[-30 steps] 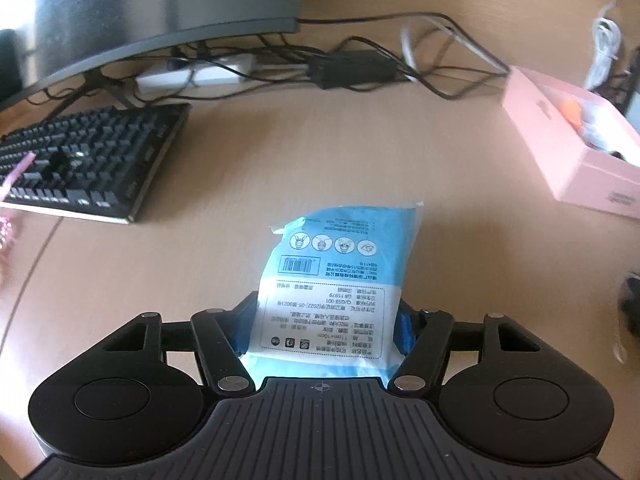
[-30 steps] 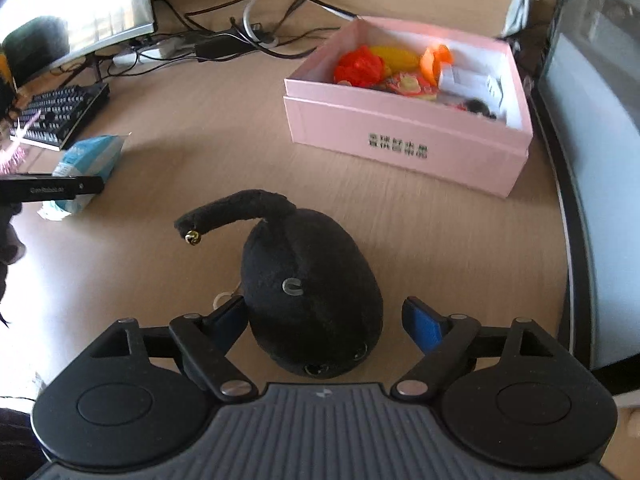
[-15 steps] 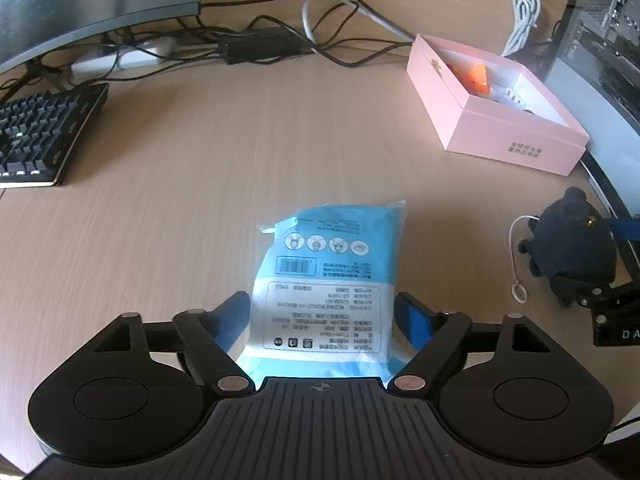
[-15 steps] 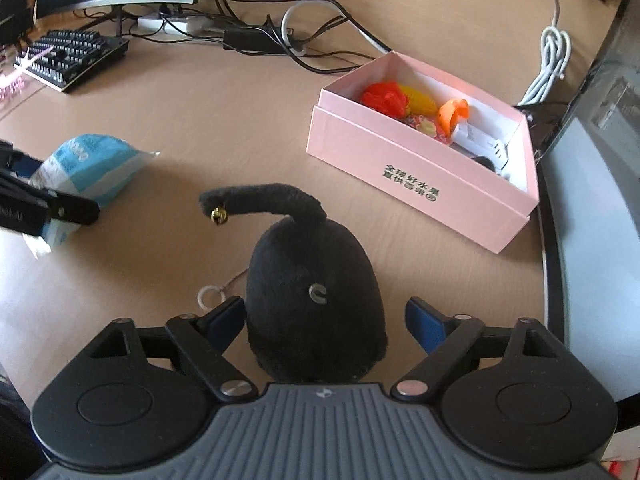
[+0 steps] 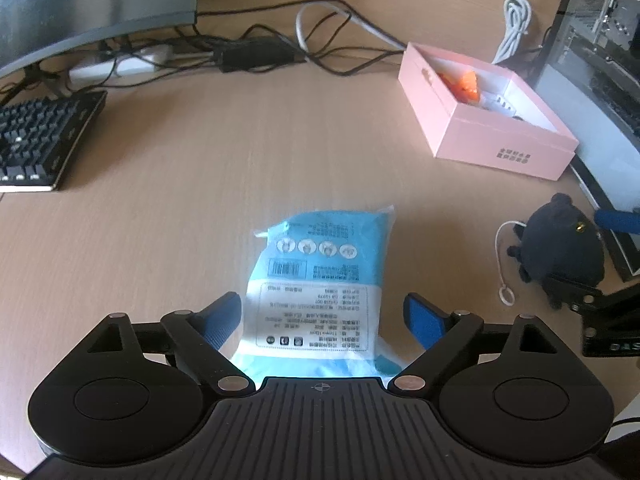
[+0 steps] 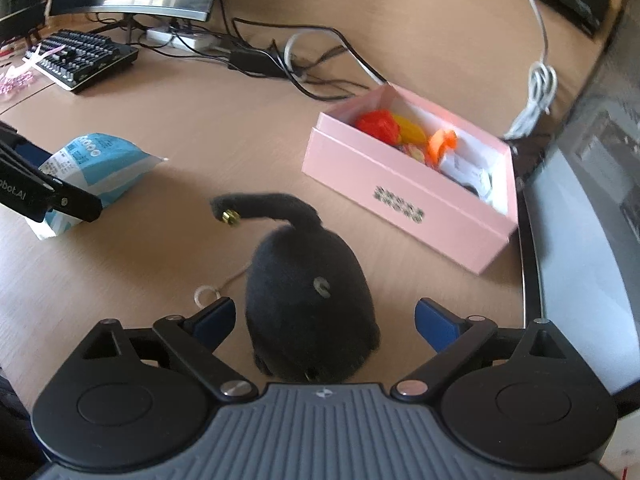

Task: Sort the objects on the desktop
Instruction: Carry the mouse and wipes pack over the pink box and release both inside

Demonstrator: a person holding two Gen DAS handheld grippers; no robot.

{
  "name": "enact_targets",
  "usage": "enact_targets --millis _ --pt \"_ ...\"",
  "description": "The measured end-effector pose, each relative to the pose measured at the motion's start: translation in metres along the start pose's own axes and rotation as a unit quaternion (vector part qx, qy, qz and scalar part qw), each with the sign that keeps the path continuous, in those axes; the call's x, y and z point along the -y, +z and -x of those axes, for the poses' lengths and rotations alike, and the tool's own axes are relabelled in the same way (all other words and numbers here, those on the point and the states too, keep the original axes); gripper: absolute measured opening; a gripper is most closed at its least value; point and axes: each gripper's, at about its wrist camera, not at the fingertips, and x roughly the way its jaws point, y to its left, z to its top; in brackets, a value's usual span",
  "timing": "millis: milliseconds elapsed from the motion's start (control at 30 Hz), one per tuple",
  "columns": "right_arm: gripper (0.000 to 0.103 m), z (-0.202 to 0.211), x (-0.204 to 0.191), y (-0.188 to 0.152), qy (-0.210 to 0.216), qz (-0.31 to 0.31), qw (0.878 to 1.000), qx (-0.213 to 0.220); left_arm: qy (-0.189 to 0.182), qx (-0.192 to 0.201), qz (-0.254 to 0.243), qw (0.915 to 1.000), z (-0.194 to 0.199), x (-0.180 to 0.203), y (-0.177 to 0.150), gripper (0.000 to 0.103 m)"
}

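A blue-and-white packet [image 5: 320, 276] lies flat on the wooden desk [image 5: 240, 168] between the fingers of my left gripper [image 5: 324, 320]. Its jaws are opening and the pads stand off the packet's sides. A black plush toy [image 6: 308, 300] with a curled tail and a small gold bell sits on the desk between the fingers of my right gripper [image 6: 324, 322]. Those jaws are opening too, with a gap on each side of the toy. An open pink box [image 6: 380, 184] holding red, yellow and orange items stands beyond the toy. The left wrist view shows the pink box [image 5: 500, 152] at the right.
A black keyboard [image 5: 36, 140] and a monitor [image 5: 80, 8] stand at the far left. A power strip, adapter [image 5: 256, 56] and tangled cables run along the back. A computer case [image 5: 592, 60] bounds the right side, with a coiled white cable [image 5: 516, 20] beside it.
My left gripper let go of the blue packet and its jaws spread while it swung right. The right jaws widened around the plush toy and that gripper rolled.
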Motion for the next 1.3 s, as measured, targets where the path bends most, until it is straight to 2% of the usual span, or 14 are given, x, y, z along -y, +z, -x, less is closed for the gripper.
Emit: enact_targets --millis 100,167,267,300,367,467,600,700,867,1000,1133,1300 --pt "0.097 -0.005 -0.008 0.003 -0.007 0.022 1.0 0.01 -0.002 0.003 -0.009 1.0 -0.002 0.002 0.004 0.09" --pt "0.091 -0.012 -0.01 0.005 0.005 0.026 1.0 -0.002 0.0 0.0 -0.014 0.9999 -0.006 0.005 0.007 0.088" --pt "0.071 -0.018 -0.007 0.006 0.014 0.013 1.0 -0.014 -0.001 -0.001 -0.014 0.9999 -0.01 0.006 0.009 0.087" --pt "0.069 -0.019 -0.005 0.005 0.014 0.007 1.0 -0.015 -0.005 -0.001 -0.013 0.9999 -0.011 0.007 0.009 0.084" --pt "0.068 -0.022 0.002 0.007 0.022 -0.013 0.999 -0.023 -0.008 -0.001 -0.018 0.9998 -0.013 0.008 0.01 0.069" --pt "0.067 -0.02 0.012 0.017 0.045 -0.037 0.998 -0.036 -0.018 -0.006 -0.033 0.9993 -0.013 0.012 0.013 0.062" --pt "0.067 -0.001 0.032 0.035 0.058 -0.086 0.995 -0.013 -0.042 0.015 -0.069 0.9966 -0.002 0.024 0.025 0.061" --pt "0.067 0.029 0.048 0.05 0.04 -0.104 0.993 0.033 -0.061 0.045 -0.081 0.9938 0.007 0.032 0.047 0.061" --pt "0.067 0.095 0.07 0.075 0.008 -0.109 0.985 0.13 -0.086 0.114 -0.112 0.9834 0.025 0.045 0.105 0.061" --pt "0.067 0.141 0.078 0.078 0.002 -0.113 0.977 0.18 -0.12 0.163 -0.129 0.9708 0.032 0.062 0.156 0.061" --pt "0.067 0.159 0.075 0.062 0.005 -0.121 0.977 0.175 -0.157 0.177 -0.164 0.9576 0.019 0.098 0.185 0.061" --pt "0.067 0.152 0.072 0.045 -0.011 -0.139 0.981 0.138 -0.193 0.136 -0.191 0.9526 -0.031 0.158 0.207 0.061"
